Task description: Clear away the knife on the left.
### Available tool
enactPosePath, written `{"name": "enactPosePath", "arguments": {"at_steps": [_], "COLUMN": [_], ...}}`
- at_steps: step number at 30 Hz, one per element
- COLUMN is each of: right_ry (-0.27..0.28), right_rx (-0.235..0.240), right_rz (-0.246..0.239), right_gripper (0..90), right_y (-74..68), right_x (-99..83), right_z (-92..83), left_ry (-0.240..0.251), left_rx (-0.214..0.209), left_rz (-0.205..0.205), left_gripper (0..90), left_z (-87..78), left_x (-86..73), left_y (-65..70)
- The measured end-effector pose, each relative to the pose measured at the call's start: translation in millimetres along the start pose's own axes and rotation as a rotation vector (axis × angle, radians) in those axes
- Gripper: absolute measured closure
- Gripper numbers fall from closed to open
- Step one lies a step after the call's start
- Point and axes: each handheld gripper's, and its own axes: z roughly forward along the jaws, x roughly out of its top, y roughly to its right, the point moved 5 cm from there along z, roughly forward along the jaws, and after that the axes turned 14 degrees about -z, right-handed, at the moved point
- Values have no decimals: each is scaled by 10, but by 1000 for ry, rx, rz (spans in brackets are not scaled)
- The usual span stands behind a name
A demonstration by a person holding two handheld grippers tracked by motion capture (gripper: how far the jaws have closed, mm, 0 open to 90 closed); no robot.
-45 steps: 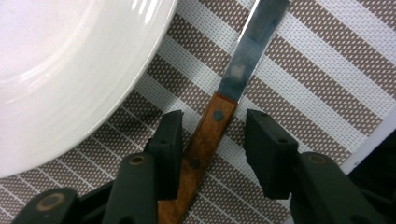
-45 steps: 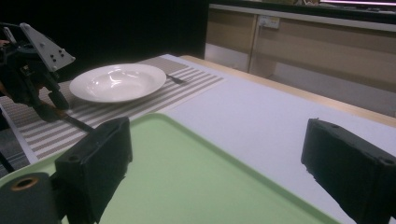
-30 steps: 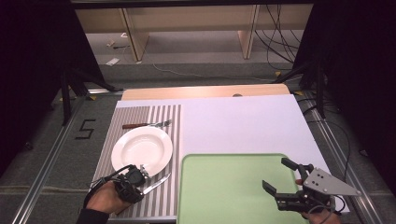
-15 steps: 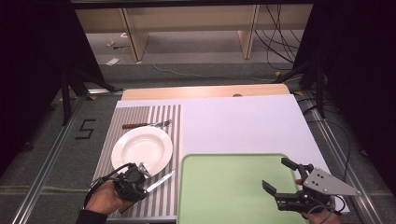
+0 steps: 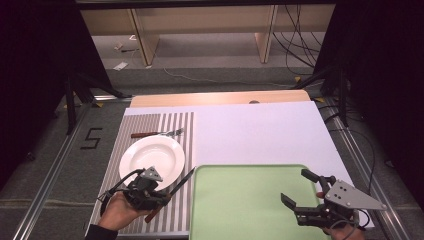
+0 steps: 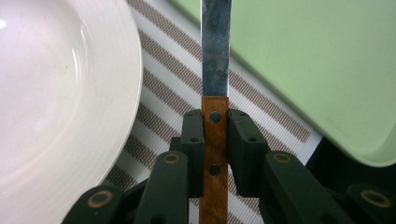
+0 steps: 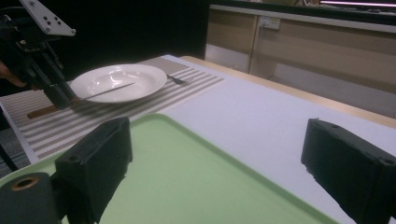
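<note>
My left gripper is shut on a knife by its wooden handle. The steel blade points away along the striped placemat, in the gap between the white plate and the green tray. The knife sits low over the mat, and I cannot tell whether it touches. A fork lies on the mat beyond the plate. My right gripper is open over the tray's right part, with nothing between its fingers.
The placemat lies on the left of a white tabletop, with the tray at the front. A wooden strip edges the table's far side. Shelving and cables stand beyond it on the floor.
The left gripper has shifted slightly with the knife, and the blade tip has swung a little away from the person. The right gripper has stayed still.
</note>
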Motion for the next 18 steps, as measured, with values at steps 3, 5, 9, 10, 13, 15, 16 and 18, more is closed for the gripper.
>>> {"name": "enactPosePath", "arguments": {"at_steps": [3,5,9,10,13,15,16,18], "right_ry": [1,1,1,-1,3,1,1,3], "right_rx": [0,1,0,0,-1,-1,-1,-1], "right_rz": [2,2,2,2,4,3,2,5], "right_gripper": [97,97,97,97,97,97,97,97], "right_y": [0,0,4,2,3,5,4,3], "right_x": [4,0,1,-1,3,-1,0,4], "right_z": [-1,3,2,1,-1,0,-1,-2], "left_ry": [-1,-3,-4,-8,-16,-22,-22,-26], "left_rx": [-7,-21,-39,-50,-65,-79,-81,-86], "left_rz": [2,13,31,29,55,62,65,81], "left_gripper": [769,769,770,770,770,770,770,770], "left_z": [8,17,35,40,52,63,71,87], "left_x": [27,42,84,95,127,147,158,179], "left_y": [70,128,243,273,351,397,420,457]}}
